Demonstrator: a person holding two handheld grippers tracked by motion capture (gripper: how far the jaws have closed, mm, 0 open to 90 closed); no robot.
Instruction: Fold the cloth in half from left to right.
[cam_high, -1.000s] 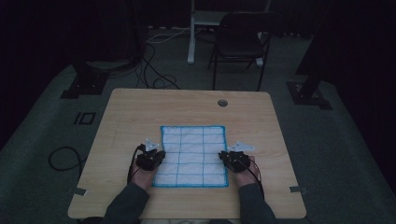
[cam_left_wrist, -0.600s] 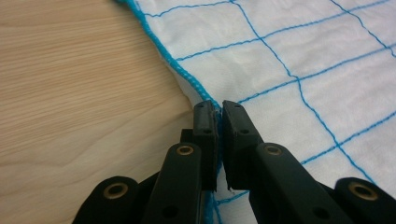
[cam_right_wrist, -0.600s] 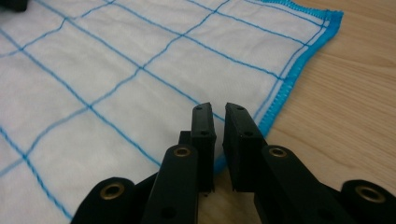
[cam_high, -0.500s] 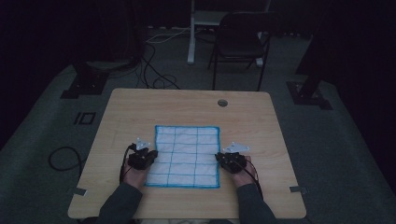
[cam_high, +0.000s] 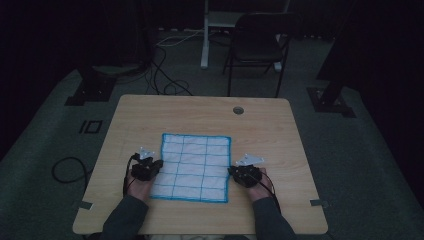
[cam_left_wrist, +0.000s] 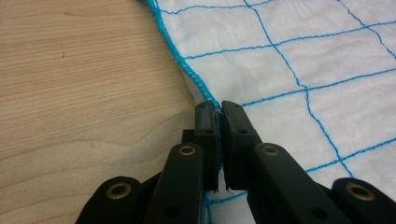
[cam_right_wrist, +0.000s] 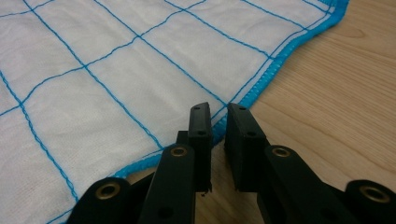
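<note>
Cloth (cam_high: 195, 167), white with a blue grid and blue stitched hem, lay flat on the near half of the wooden table (cam_high: 150, 112), roughly square, its side hems running away from the person.

Left gripper (cam_high: 146, 169) sat at the cloth's left hem, about halfway along that edge. In the left gripper view its fingers (cam_left_wrist: 205, 128) were pressed together on the blue hem, a sliver of stitched edge caught between the pads; the jaws had just been closing onto it. The cloth spread away to the right of those fingers, bare table to their left.

Right gripper (cam_high: 245, 175) sat at the opposite hem, a little nearer the person's corner. In the right gripper view its fingers (cam_right_wrist: 200, 123) stood slightly apart, a narrow gap showing between the pads, tips just at the hem where it curved toward the corner. No clear pinch there; the hem lay just ahead and to the left of the tips, not visibly clamped.

Judgement: the coming move turns on the two grippers facing each other across the cloth's width. Left side secured, right side apparently not yet. Lifting now would likely drag one edge only.
</note>
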